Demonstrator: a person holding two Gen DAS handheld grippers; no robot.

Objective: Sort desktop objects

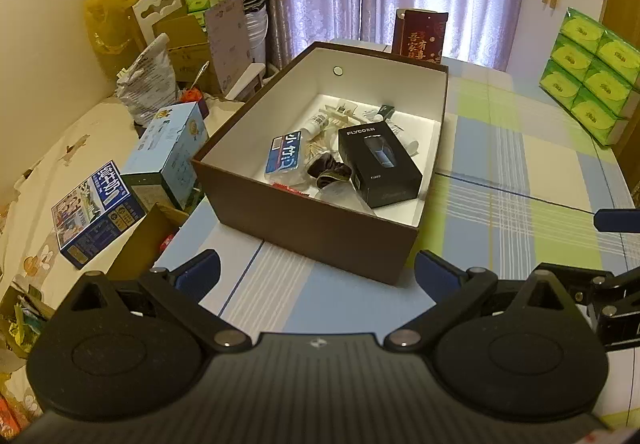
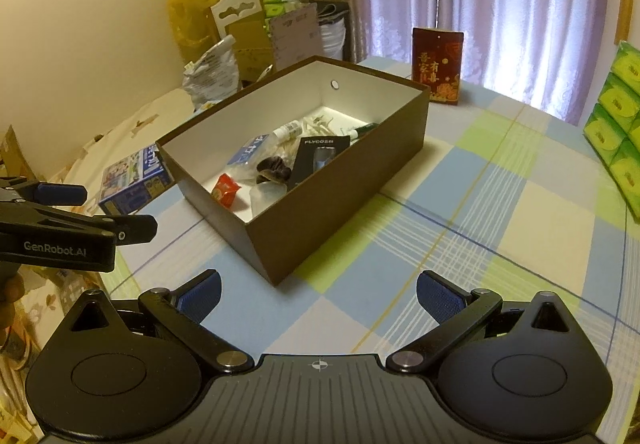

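A brown cardboard box (image 1: 312, 228) with a white inside stands open on the checked tablecloth. In it lie a black FLYCO carton (image 1: 378, 164), a blue tissue pack (image 1: 282, 156), a small white bottle (image 1: 316, 122), a dark hair tie (image 1: 328, 170) and a red packet (image 2: 225, 190). My left gripper (image 1: 318, 272) hovers just before the box's near wall, open and holding nothing. My right gripper (image 2: 320, 292) is open too, in front of the box's near corner (image 2: 276, 276). In the right wrist view the left gripper (image 2: 100, 210) shows at the left edge.
A red gift box (image 2: 438, 70) stands behind the brown box. Green tissue packs (image 1: 592, 80) are stacked at the far right. Left of the table edge lie two blue cartons (image 1: 172, 152) (image 1: 96, 212), bags and cardboard. Bare checked cloth (image 2: 500, 228) stretches right of the box.
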